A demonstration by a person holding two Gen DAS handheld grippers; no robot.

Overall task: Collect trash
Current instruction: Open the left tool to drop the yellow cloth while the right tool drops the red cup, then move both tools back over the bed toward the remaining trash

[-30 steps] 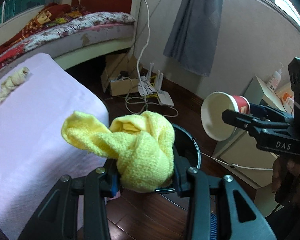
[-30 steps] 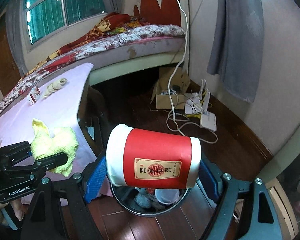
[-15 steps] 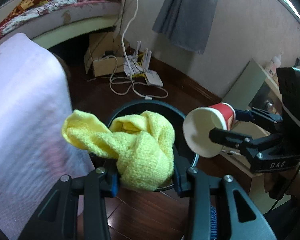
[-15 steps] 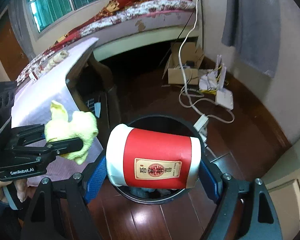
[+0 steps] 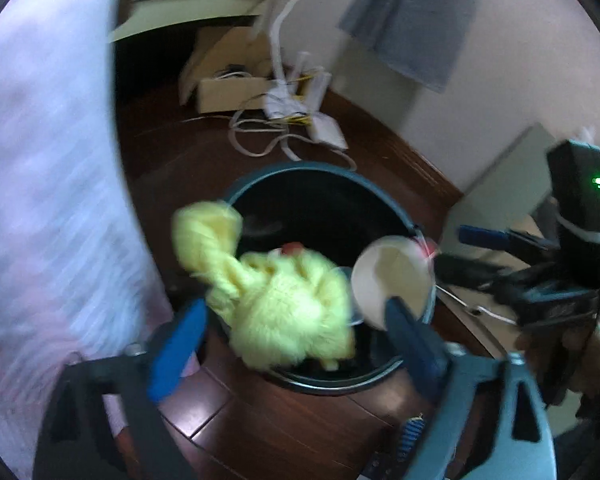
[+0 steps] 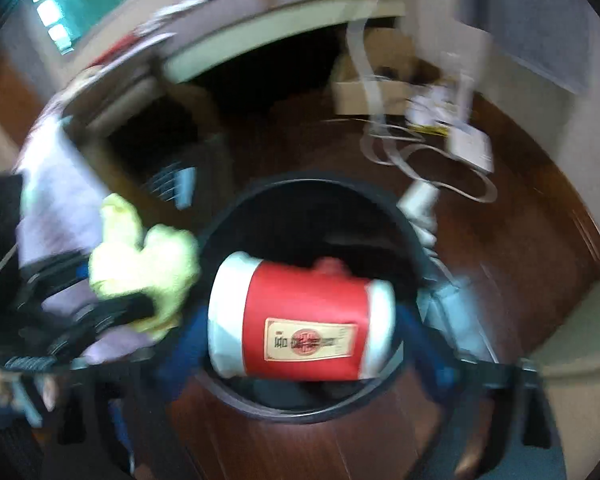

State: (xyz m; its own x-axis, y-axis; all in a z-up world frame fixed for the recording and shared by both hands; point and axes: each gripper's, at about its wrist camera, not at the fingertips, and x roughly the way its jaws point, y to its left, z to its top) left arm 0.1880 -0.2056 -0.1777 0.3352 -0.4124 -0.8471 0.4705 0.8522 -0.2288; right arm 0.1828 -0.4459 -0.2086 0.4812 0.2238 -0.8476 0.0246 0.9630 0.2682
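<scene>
Dark wooden floor [image 5: 300, 432] of a bedroom, with a black trash bin [image 5: 328, 172] standing on it as my landmark. Item one, my left gripper [image 5: 296, 328]: its blue-padded fingers [image 5: 176, 348] stand wide apart, clear of the yellow cloth [image 5: 284, 304], which sits between them over the bin's near rim, seemingly released and dropping in; blur leaves contact uncertain. Item two, my right gripper [image 6: 300, 332]: fingers spread to either side of the red-and-white paper cup [image 6: 304, 316], which lies sideways over the bin's mouth, apparently let go as well, though the blur hides whether the pads touch it. Both tools are tipped downward, pointing into the bin from the near side, left one at the bin's left edge, right one at its right. Inside the bin, earlier refuse is dimly visible. Judged status: this pair of items is at the point of disposal. Beyond the bin: a tangle of white cables [image 5: 284, 136] and a cardboard box [image 5: 228, 88] by the far wall; left of the bin, a lilac-covered table [image 5: 40, 160], whose remaining litter I cannot make out.
</scene>
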